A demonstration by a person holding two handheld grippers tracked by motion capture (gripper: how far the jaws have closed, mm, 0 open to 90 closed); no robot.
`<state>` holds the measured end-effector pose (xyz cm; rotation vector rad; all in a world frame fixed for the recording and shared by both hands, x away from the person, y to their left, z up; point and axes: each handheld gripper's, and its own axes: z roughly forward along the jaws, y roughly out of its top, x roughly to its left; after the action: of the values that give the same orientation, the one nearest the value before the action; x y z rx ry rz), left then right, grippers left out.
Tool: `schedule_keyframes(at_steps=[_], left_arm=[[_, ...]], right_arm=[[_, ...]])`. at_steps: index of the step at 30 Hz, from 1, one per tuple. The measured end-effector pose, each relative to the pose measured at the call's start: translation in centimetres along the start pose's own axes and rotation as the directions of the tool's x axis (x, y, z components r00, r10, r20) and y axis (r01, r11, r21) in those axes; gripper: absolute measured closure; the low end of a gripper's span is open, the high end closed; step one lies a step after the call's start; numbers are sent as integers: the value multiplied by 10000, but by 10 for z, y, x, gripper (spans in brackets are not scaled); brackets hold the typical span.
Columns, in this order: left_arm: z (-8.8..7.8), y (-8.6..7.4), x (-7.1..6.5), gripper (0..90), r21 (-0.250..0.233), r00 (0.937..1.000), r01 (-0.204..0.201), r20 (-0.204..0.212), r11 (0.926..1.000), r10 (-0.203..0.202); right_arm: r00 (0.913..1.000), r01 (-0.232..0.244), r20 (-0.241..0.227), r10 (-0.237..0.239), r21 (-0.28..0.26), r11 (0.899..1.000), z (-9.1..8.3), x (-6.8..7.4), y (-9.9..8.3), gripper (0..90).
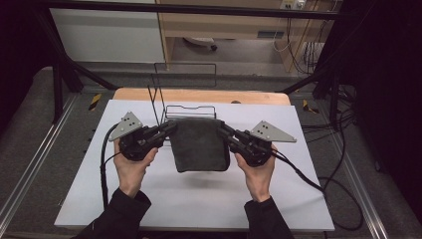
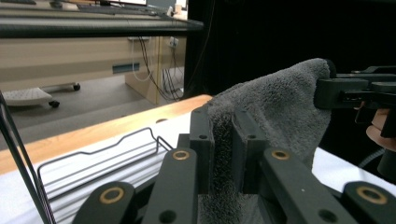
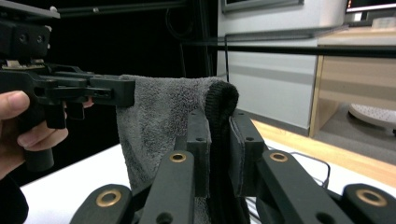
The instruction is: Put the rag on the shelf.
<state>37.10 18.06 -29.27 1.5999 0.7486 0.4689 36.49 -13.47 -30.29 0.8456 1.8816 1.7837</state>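
2 tools, your left tool (image 1: 168,130) and right tool (image 1: 225,132), each clamp a dark grey terry towel (image 1: 200,144) at frame centre above the bench (image 1: 199,199).

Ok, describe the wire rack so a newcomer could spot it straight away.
Start at the white table and look to its far edge, just behind the grey towel held up between the two hand-held grippers. The wire rack stands there, a thin black see-through frame, unlike the solid, fuzzy towel.

High view: fixed above, facing forward and down over the tabletop (image 1: 149,199). Each gripper view: riding low and very close behind its own black jaws, aimed across at the opposite hand. Shared by all three: the grey towel (image 1: 200,144) (image 2: 280,112) (image 3: 159,121).
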Motion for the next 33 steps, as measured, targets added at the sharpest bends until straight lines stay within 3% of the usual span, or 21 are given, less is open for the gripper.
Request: schedule_keyframes(at_steps=[14,33], left_arm=[[-3,30,4,803,-766,9999,-74,-148,9970,63],[-12,78,11,804,-1998,9993,-224,-330,9796,161]], right_arm=[[9995,251,231,-232,-868,9959,5,7,25,807],[9955,834,598,-734,-1876,9787,15,16,78,808]])
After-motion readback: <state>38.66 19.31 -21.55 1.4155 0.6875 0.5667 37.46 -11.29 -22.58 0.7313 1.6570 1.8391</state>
